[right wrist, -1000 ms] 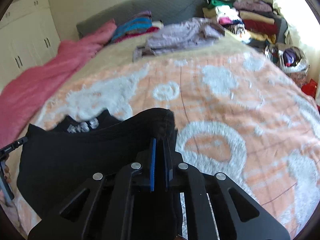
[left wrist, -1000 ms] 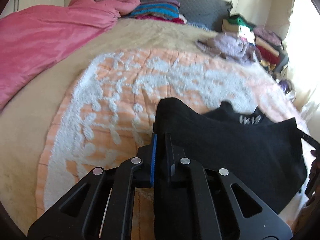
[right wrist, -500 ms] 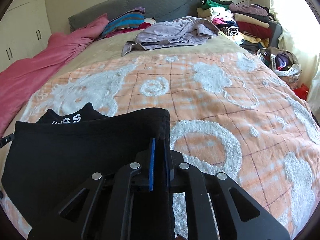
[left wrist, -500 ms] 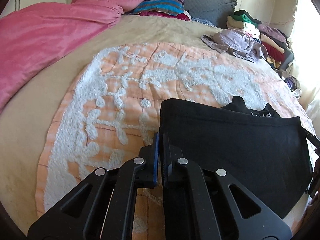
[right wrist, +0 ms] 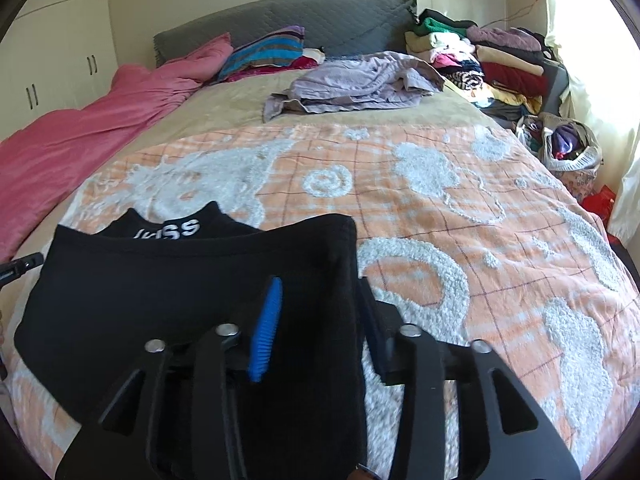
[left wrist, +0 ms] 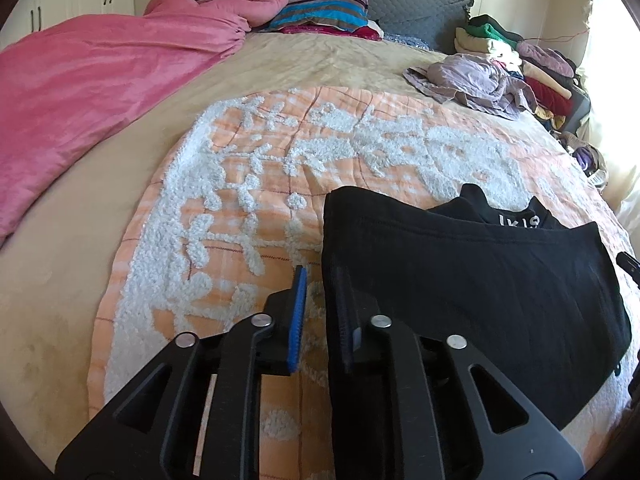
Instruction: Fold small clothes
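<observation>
A small black garment (left wrist: 472, 280) with white lettering on its waistband lies folded over on the orange and white bedspread (left wrist: 280, 184). My left gripper (left wrist: 320, 288) is open at the garment's left edge; the cloth still drapes over its right finger. In the right wrist view the same garment (right wrist: 160, 280) lies to the left, and my right gripper (right wrist: 320, 300) is open with the garment's right edge lying between its fingers.
A pink duvet (left wrist: 88, 80) covers the bed's left side. A crumpled lilac garment (right wrist: 360, 80) lies further up the bed. Folded clothes (right wrist: 480, 52) are stacked at the far right by the grey headboard (right wrist: 280, 16). A bag of laundry (right wrist: 568, 148) sits beside the bed.
Both grippers have opened and let go of the black garment's corners. The garment has come down onto the bedspread, folded over.
</observation>
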Available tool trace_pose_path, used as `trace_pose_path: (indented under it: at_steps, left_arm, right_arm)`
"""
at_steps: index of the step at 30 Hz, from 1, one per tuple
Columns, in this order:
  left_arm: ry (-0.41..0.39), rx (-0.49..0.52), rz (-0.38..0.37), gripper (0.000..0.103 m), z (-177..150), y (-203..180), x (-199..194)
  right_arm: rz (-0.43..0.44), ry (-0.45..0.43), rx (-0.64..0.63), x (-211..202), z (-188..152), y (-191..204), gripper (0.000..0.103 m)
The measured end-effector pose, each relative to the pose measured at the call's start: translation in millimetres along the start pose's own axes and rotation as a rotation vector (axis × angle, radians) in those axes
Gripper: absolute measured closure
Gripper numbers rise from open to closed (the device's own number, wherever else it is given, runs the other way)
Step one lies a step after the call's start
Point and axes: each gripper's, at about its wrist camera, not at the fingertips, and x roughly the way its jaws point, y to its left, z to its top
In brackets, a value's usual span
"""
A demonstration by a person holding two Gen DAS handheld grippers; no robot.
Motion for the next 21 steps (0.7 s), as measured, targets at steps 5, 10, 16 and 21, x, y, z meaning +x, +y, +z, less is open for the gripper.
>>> trace_pose_path:
  at_steps: [5,10,16,21]
  left_arm:
    - [-0.012,0.002,0.004,0.083,-2.5,0.3,-11.6]
    - [-0.017,0.006,0.001,0.075,-8.2,-0.5,-24.6]
    - [-0.044,0.014,-0.01,0.063,-13.9,-5.4,-44.3]
    - [-0.046,0.035,-0.029,0.058,-25.8,-15.0,-56.3]
  right_arm:
    - [0.03,-0.02,-0.031,-19.5,-5.7,13.0,0.057]
    - [0.059,-0.034,-0.047,-37.0,-14.2,23.2,0.046]
    - [0.079,-0.041,-0.065,-54.1,-24.6,30.9,0.042]
    - [0.085,-0.032,-0.085,-61.6,-37.1,36.5,0.041]
